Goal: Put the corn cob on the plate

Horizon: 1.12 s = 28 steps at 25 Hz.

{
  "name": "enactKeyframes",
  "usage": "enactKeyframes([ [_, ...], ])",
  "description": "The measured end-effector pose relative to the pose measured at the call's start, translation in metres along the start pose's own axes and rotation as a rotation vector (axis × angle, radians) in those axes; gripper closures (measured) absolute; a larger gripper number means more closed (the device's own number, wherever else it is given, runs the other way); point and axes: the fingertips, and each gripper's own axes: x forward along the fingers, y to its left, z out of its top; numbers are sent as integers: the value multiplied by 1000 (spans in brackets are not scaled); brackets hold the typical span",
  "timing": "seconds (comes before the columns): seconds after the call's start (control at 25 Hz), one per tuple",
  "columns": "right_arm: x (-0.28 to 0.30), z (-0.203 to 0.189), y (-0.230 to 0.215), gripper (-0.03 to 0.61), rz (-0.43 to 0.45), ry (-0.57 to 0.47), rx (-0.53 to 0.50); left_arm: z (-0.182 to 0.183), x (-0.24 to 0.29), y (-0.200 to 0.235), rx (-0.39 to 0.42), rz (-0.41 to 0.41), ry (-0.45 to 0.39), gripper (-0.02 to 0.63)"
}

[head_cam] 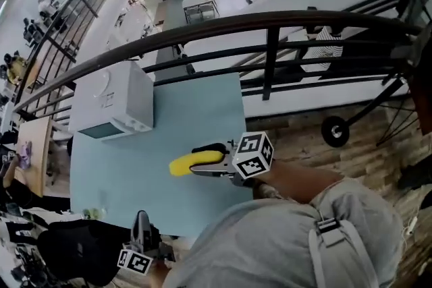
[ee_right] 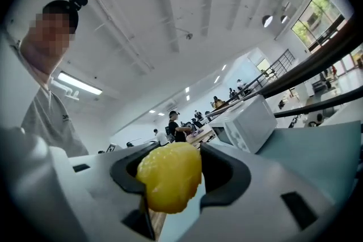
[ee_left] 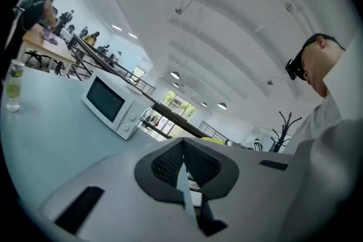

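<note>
Transport step: stubby yellow corn cob point(head_cam: 194, 162) is pinched in the right gripper point(head_cam: 206, 160) above the pale blue table point(head_cam: 121, 165); left gripper point(ee_left: 183, 170) jaws are pressed together, empty. No plate is seen; it must be found.

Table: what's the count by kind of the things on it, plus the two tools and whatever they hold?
Microwave: 1
Bottle: 1
Corn cob: 1, gripped in the right tool
Tools: 2, counting the left tool, shut and empty
Total: 5
</note>
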Motion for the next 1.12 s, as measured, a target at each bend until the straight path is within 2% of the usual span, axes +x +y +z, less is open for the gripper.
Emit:
enactKeyframes([
  [0.12, 22, -12, 0, 350, -77, 28, 18, 12, 31, 34, 35, -111, 45, 606],
  [0.24, 39, -8, -7, 350, -116, 88, 1, 27, 54, 57, 46, -136, 32, 606],
  [0.4, 47, 12, -25, 350, -125, 86, -2, 34, 76, 64, 36, -140, 18, 606],
  [0.56, 67, 35, -52, 350, -83, 91, -31, 43, 91, 73, 44, -106, 8, 606],
  [0.76, 95, 69, -85, 350, -45, 68, -57, 69, 113, 86, 73, -62, -3, 606],
  [1.12, 150, 125, -145, 350, -9, 10, -142, 124, 167, 129, 120, -63, -53, 606],
])
